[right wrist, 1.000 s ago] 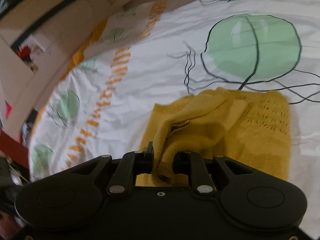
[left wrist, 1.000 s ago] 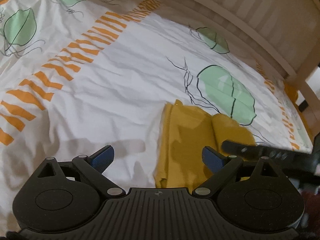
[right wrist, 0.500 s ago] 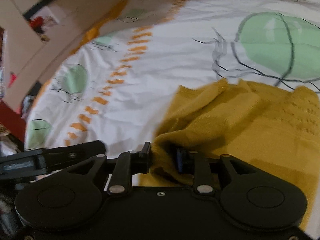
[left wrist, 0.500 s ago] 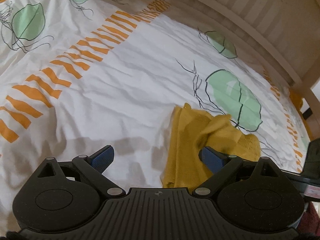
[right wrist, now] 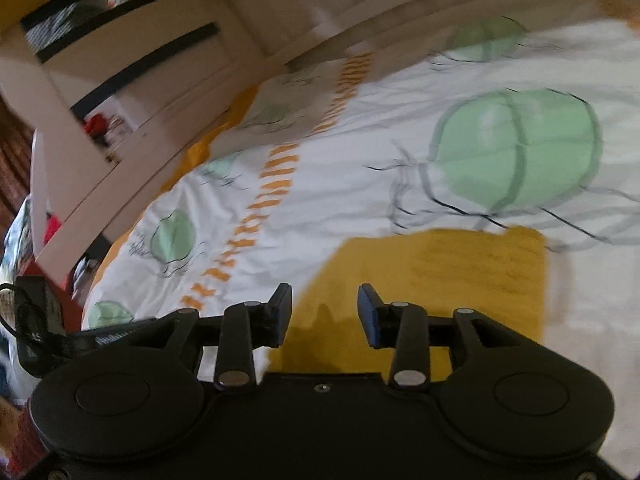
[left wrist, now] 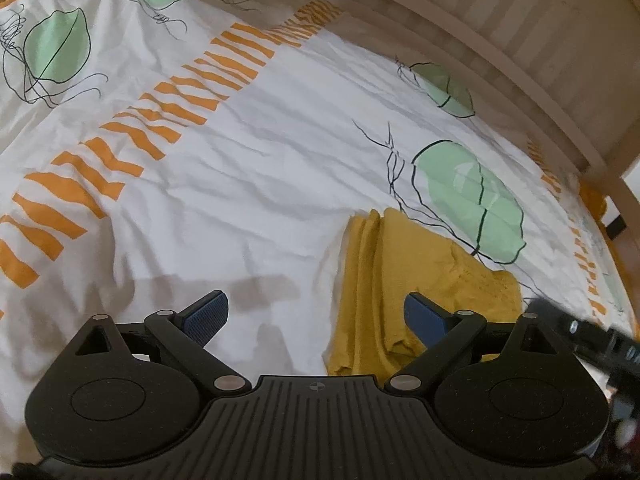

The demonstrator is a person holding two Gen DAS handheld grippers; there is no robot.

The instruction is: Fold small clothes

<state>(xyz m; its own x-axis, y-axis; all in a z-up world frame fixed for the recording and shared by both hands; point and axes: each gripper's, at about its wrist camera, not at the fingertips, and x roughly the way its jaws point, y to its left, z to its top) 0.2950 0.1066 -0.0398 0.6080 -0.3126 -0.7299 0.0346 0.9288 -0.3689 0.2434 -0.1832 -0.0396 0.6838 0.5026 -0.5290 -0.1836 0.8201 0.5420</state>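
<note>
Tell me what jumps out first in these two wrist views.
The mustard-yellow knitted garment lies folded on the white bedsheet with green leaf prints and orange stripes, at lower right in the left wrist view. The right gripper hangs above the garment's near edge, its jaws opening with nothing pinched between them. The left gripper is wide open over bare sheet, its right pad overlapping the garment's side in the image.

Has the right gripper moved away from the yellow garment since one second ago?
Yes. The right gripper, jaws opening and empty, drew back from the yellow garment, which now lies flat below the green leaf print.
</note>
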